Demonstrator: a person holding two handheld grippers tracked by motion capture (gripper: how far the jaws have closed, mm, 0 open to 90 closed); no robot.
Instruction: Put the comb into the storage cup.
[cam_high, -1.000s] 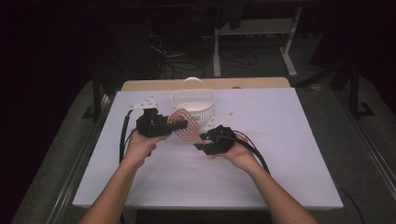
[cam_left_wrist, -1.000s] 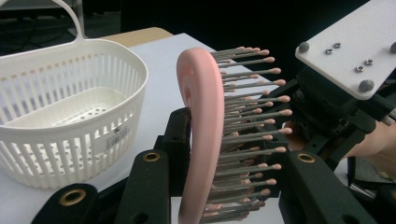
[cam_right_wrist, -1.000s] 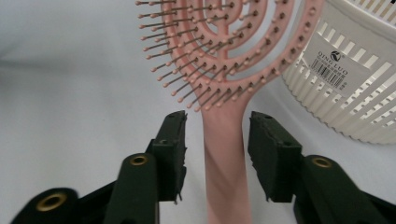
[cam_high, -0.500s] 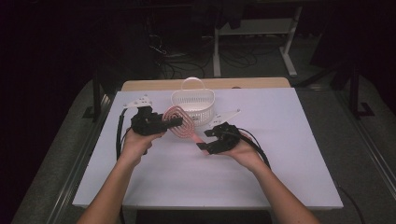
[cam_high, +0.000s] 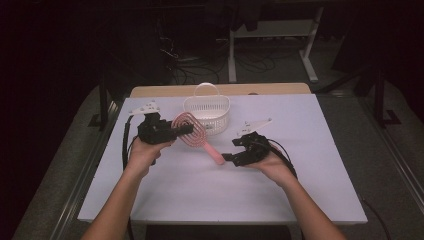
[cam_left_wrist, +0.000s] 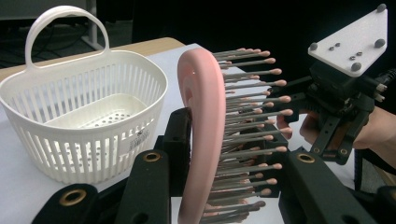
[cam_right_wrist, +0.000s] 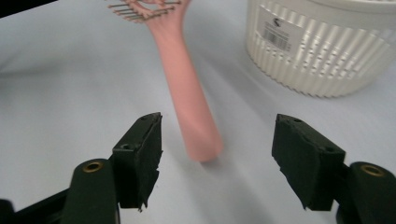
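We hold the pink hairbrush (cam_high: 192, 132) above the worktop (cam_high: 210, 190), just in front of the white basket (cam_high: 207, 111). Our left tongs (cam_left_wrist: 229, 154) clamp its oval head, one pad on the smooth back, the other among the bristles. Our right tongs (cam_right_wrist: 217, 158) have just been opening; they stand wide, with the handle's end before the gap and neither pad touching it.

The brush looks like light, stiff plastic, so we judge it easy to carry. The smooth, rounded handle may slip or swivel between the pads; the bristles flex, so the grip on the head is springy rather than firm. The neck, where handle meets head, seems the surest place to take hold.

The basket, slatted and open-topped, stands just behind the brush with its loop handle (cam_left_wrist: 60, 28) at the far rim. Its near wall and that loop are what the long handle could catch on.
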